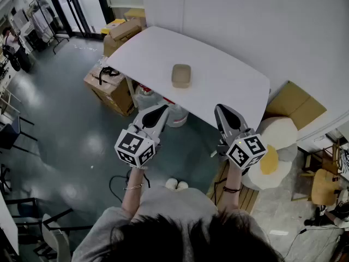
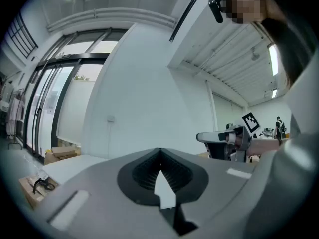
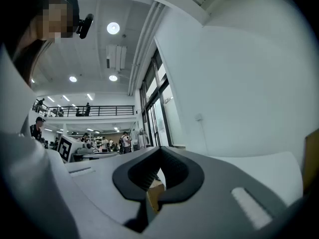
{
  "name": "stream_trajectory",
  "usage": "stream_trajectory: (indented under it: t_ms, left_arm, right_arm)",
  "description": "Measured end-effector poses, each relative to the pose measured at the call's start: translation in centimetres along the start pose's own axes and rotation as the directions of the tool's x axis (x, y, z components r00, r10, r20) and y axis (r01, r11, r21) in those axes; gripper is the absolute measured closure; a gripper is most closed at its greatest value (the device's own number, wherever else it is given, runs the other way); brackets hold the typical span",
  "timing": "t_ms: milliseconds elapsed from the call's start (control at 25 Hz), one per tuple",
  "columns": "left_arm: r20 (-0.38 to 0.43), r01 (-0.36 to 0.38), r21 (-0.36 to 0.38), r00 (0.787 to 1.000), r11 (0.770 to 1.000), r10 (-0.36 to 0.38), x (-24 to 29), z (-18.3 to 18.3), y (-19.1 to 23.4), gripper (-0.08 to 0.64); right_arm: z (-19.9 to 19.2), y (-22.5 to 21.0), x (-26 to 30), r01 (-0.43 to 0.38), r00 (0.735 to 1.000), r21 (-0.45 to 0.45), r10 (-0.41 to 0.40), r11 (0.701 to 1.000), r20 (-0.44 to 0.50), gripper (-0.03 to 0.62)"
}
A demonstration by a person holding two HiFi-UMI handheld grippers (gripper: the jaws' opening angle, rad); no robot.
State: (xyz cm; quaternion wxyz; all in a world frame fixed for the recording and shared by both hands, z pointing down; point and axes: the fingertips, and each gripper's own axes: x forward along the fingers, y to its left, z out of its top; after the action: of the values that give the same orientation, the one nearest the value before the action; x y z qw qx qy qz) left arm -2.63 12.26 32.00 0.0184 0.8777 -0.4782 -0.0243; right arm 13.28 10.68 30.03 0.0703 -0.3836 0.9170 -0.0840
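Note:
A small tan tray (image 1: 181,75) lies on the white table (image 1: 229,86), near its middle. Both grippers hang in the air short of the table's near edge, pointing at it. My left gripper (image 1: 161,109) is shut, its jaws meeting at the tips with nothing between them (image 2: 159,153). My right gripper (image 1: 221,109) is likewise shut and holds nothing (image 3: 160,151). Through the slit below its tips the tan tray (image 3: 153,194) shows ahead. Each gripper view catches the other gripper off to the side, the right gripper (image 2: 227,139) and the left gripper (image 3: 75,151).
Cardboard boxes (image 1: 110,86) stand on the floor at the table's left end, with more boxes (image 1: 124,31) behind. Water jugs (image 1: 175,115) sit under the table. A white round seat with a yellow cushion (image 1: 277,149) is at the right. Chairs (image 1: 11,127) line the far left.

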Motion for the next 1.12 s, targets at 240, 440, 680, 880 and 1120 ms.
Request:
stream_trajectory:
  t_ms: [240, 440, 680, 880, 1120]
  left_arm:
    - [-0.001, 0.001, 0.002, 1.000, 1.000, -0.001, 0.3, 0.1, -0.3, 0.565]
    - [-0.003, -0.011, 0.003, 1.000, 1.000, 0.011, 0.7, 0.1, -0.3, 0.565]
    - [-0.008, -0.028, 0.004, 1.000, 1.000, 0.028, 1.5, -0.3, -0.3, 0.565]
    - [-0.010, -0.055, -0.005, 0.998, 0.998, 0.055, 1.8, -0.5, 0.0, 0.565]
    - [-0.029, -0.078, -0.014, 0.997, 0.997, 0.077, 1.8, -1.2, 0.9, 0.565]
  right_arm:
    - [-0.1, -0.2, 0.2, -0.009, 1.000, -0.001, 0.009, 1.000, -0.008, 0.580]
    - [-0.1, -0.6, 0.6, -0.020, 1.000, 0.007, 0.020, 1.000, -0.010, 0.580]
    - [-0.6, -1.6, 1.2, -0.038, 0.999, 0.025, 0.039, 0.999, -0.018, 0.578]
    - [-1.4, -2.0, 2.4, -0.066, 0.997, 0.049, 0.067, 0.997, -0.029, 0.578]
    - [-2.2, -2.2, 3.9, -0.072, 0.996, 0.080, 0.075, 0.994, -0.038, 0.578]
